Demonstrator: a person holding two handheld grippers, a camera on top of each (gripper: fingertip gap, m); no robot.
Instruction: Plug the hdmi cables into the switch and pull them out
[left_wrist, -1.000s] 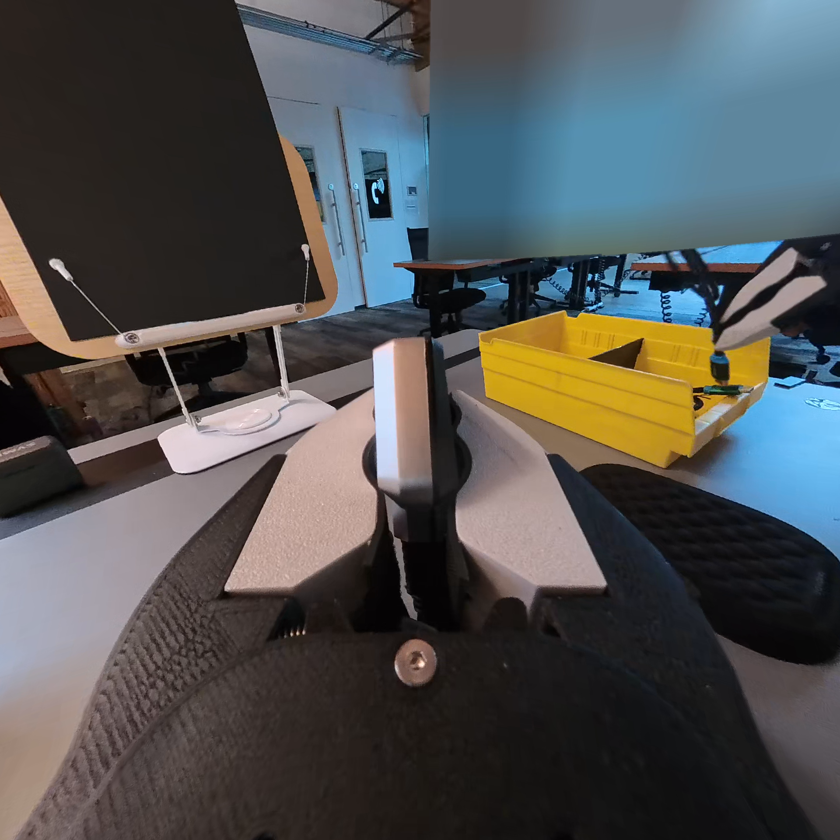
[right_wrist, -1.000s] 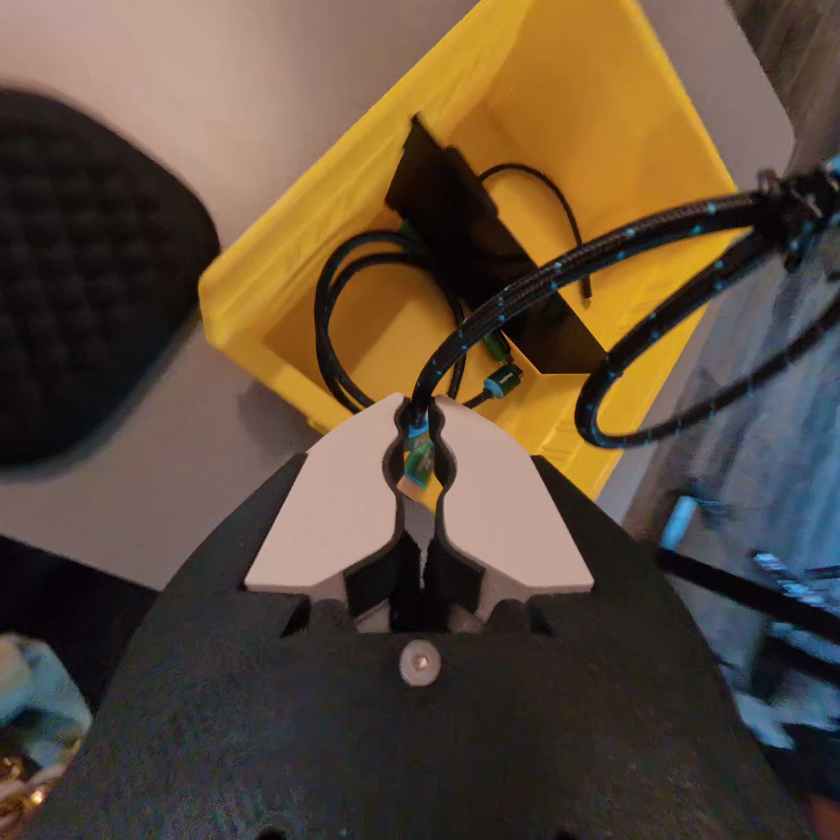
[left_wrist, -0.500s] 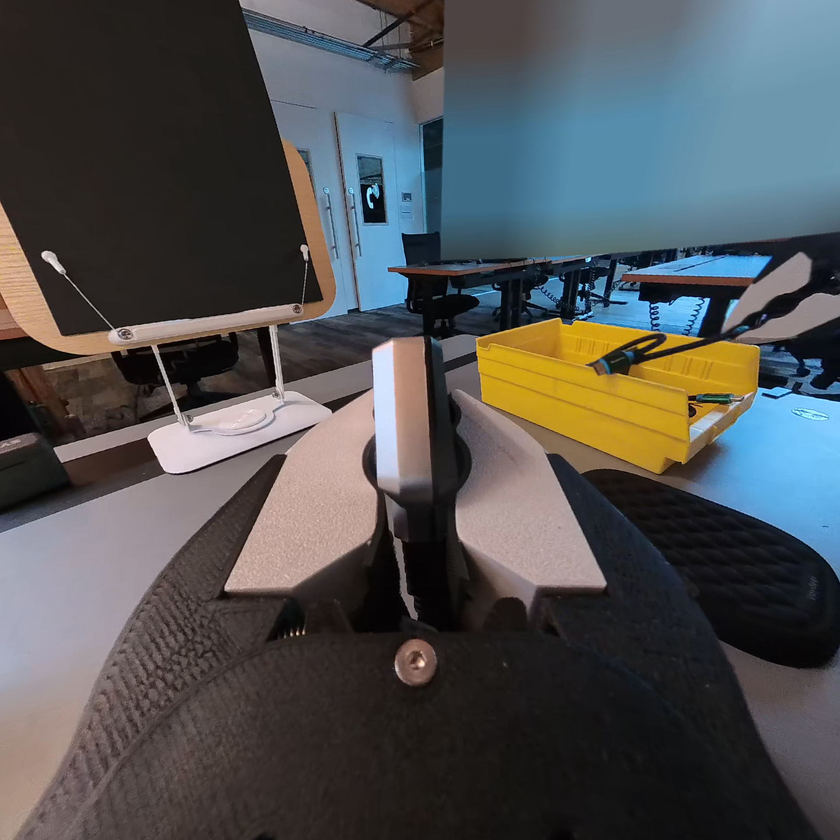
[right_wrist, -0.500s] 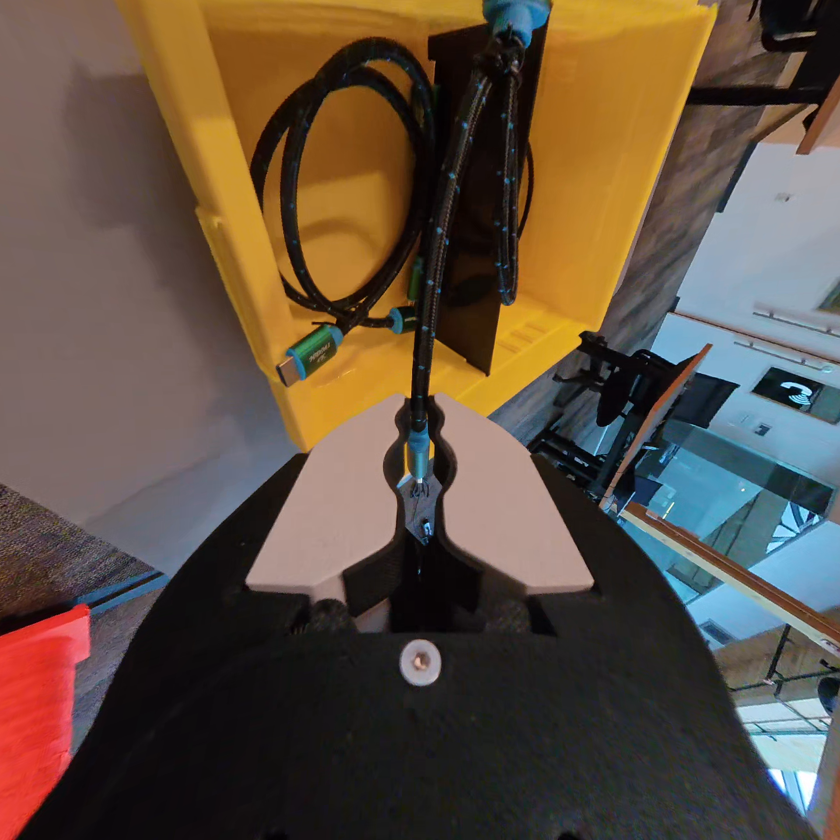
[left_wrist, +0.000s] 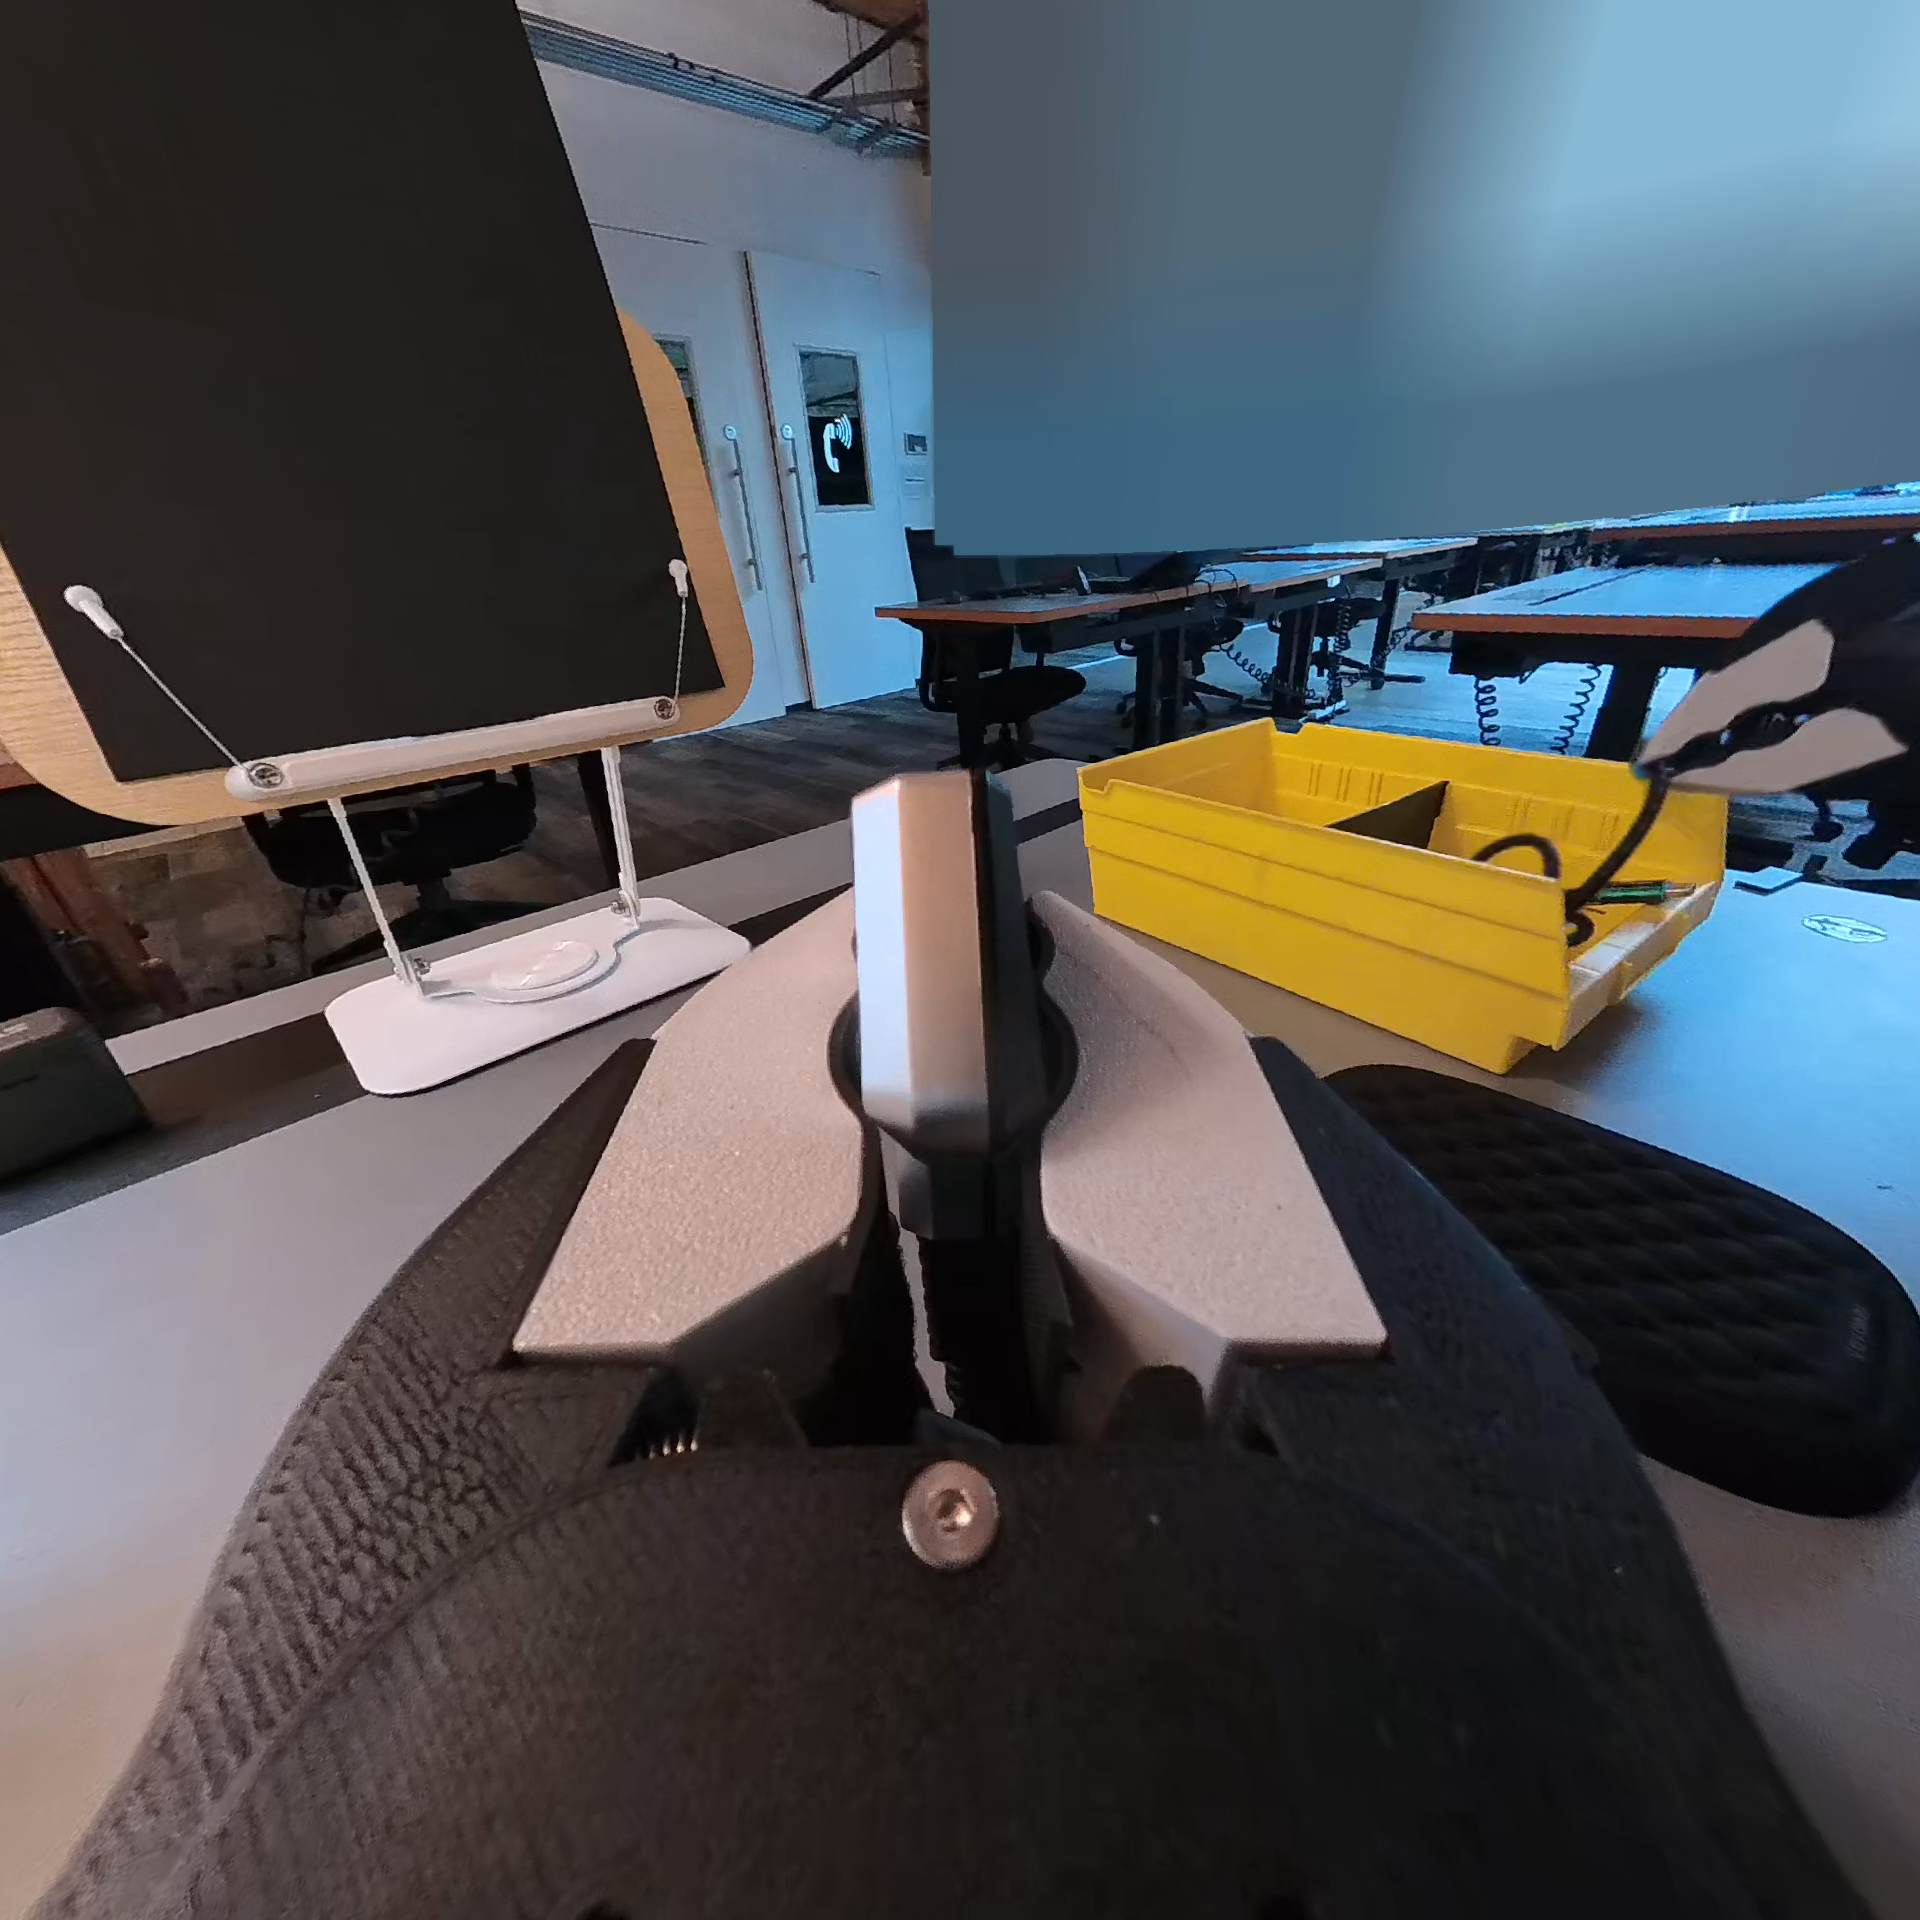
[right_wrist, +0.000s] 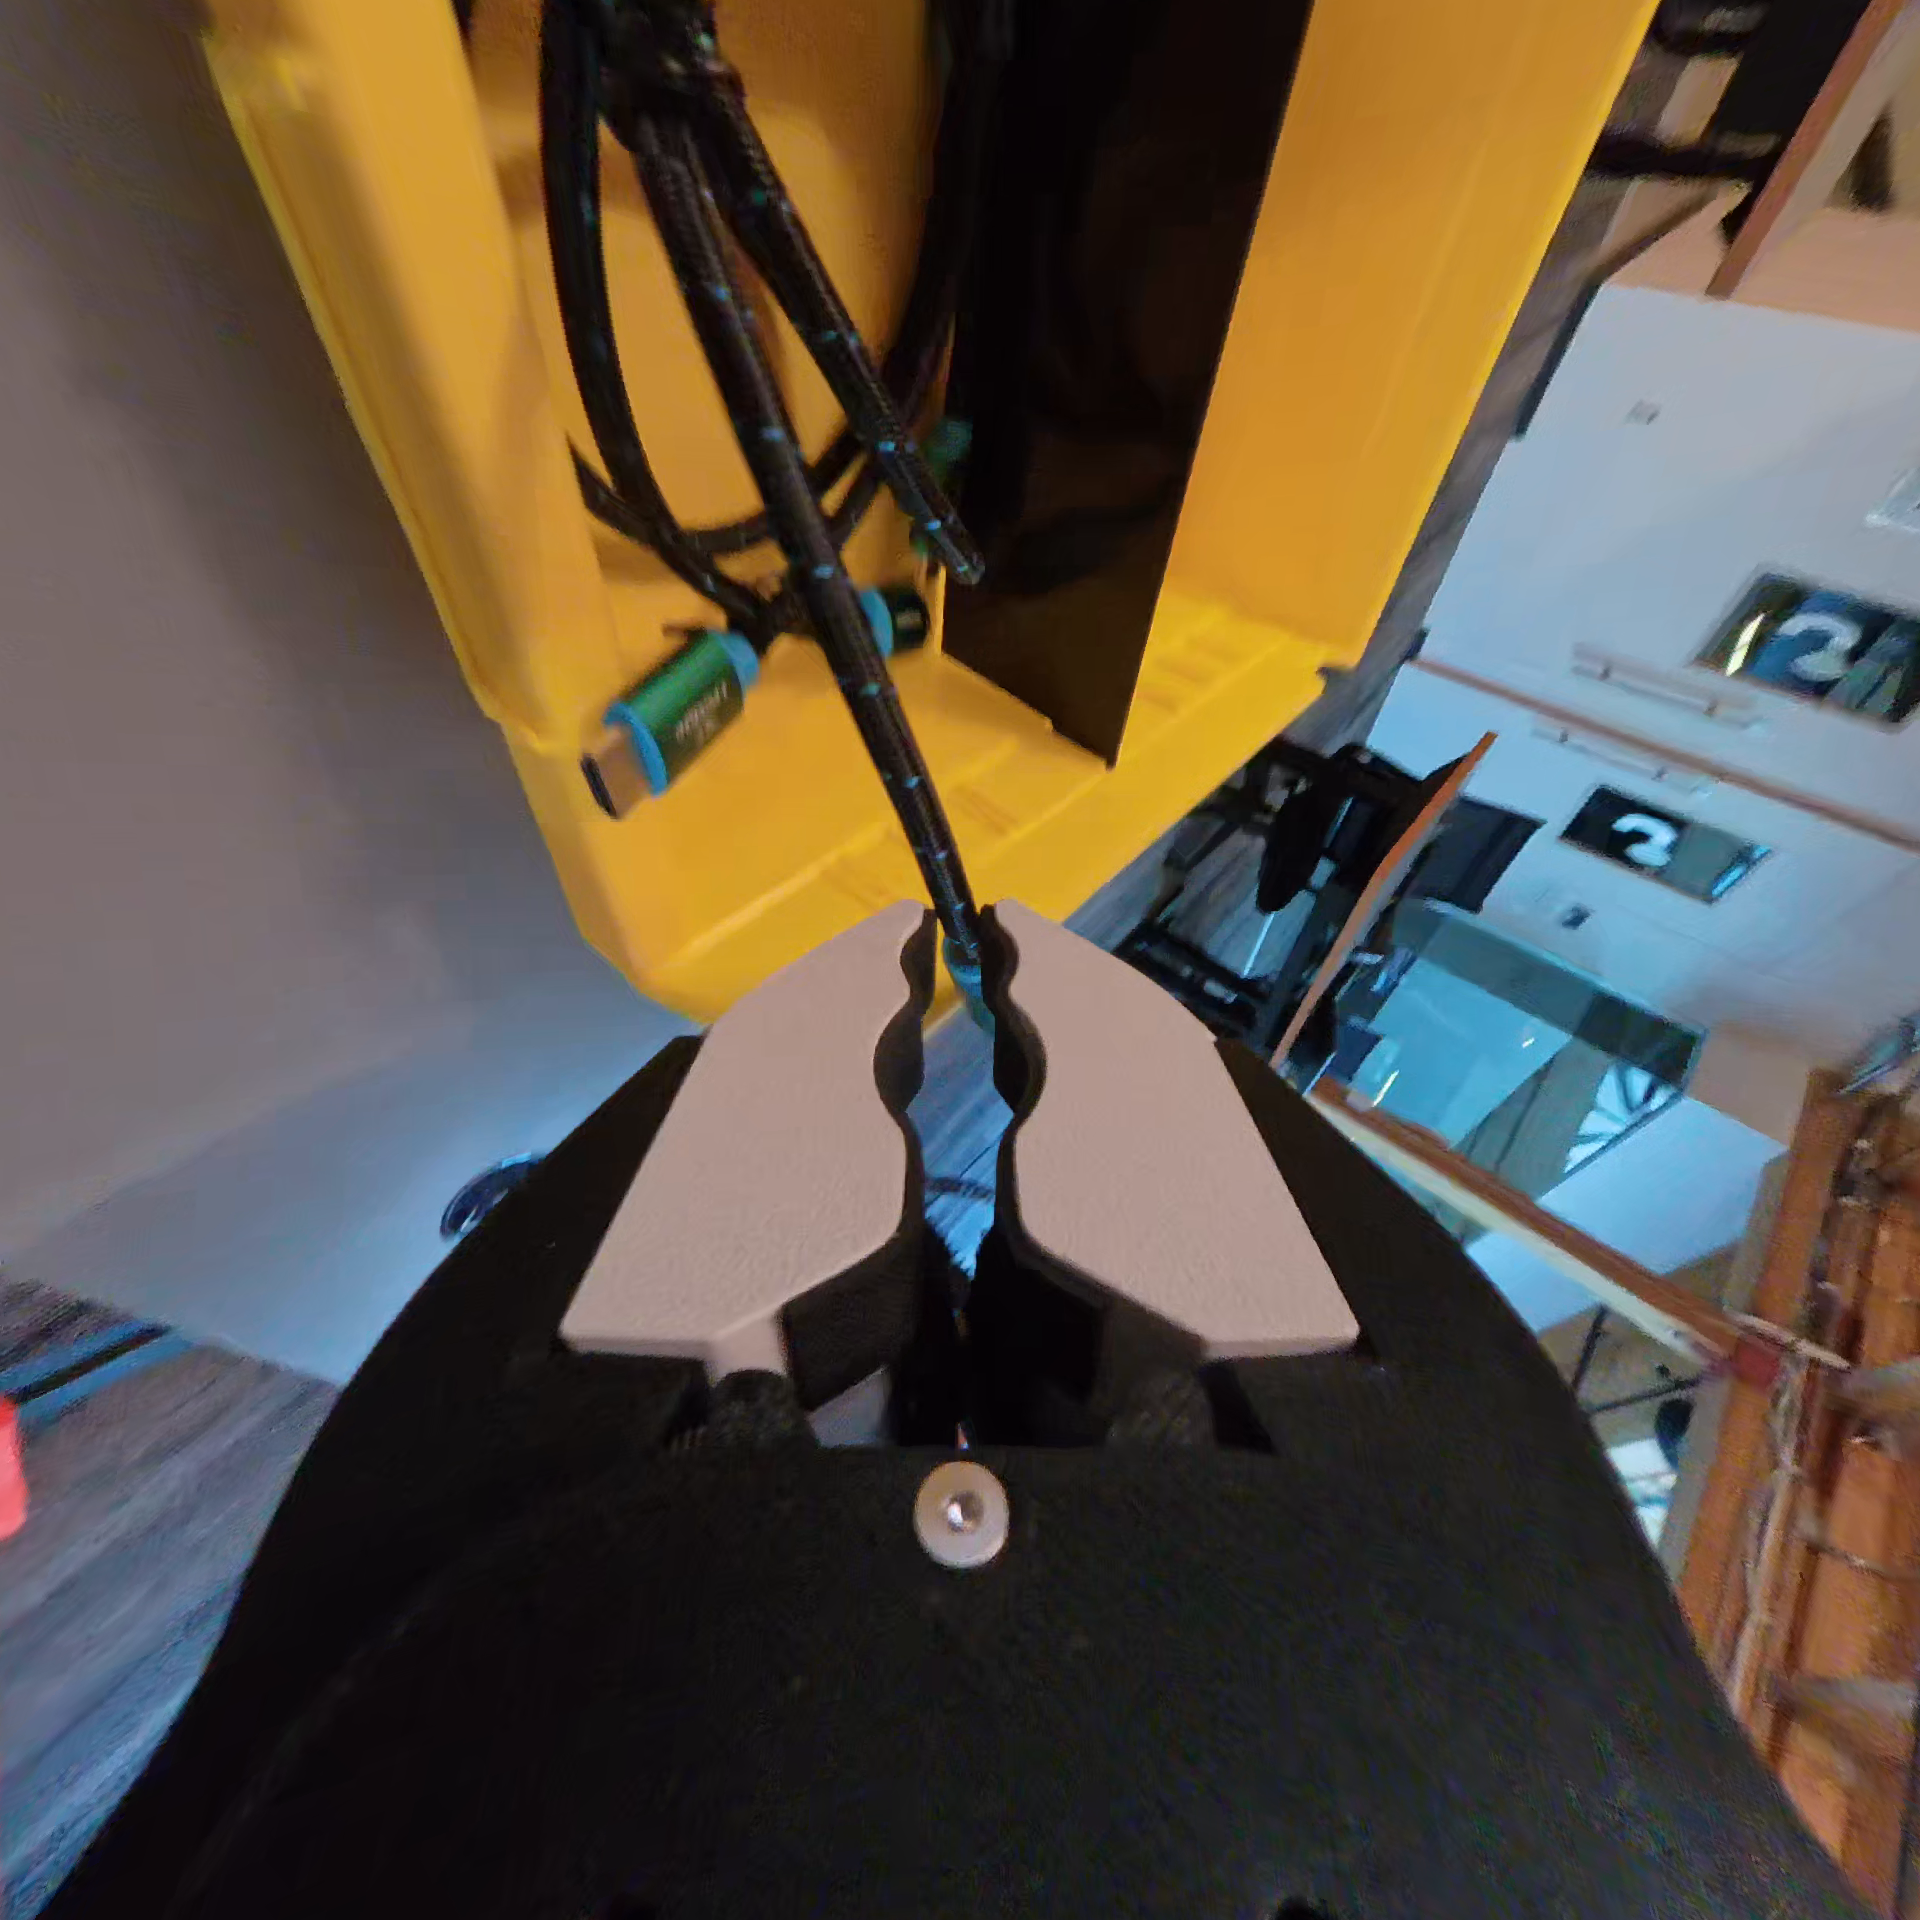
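Tongs: left gripper (left_wrist: 951, 935) clamps the boxy silver switch (left_wrist: 914, 966); right gripper (right_wrist: 961, 935) pinches braided cable (right_wrist: 831, 582) at twelve o'clock, over the yellow bin's (right_wrist: 1351, 343) rim.

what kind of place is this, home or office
Most likely an open-plan office: rows of desks with office chairs stand behind the grey table, and white doors with a phone sign suggest call booths.
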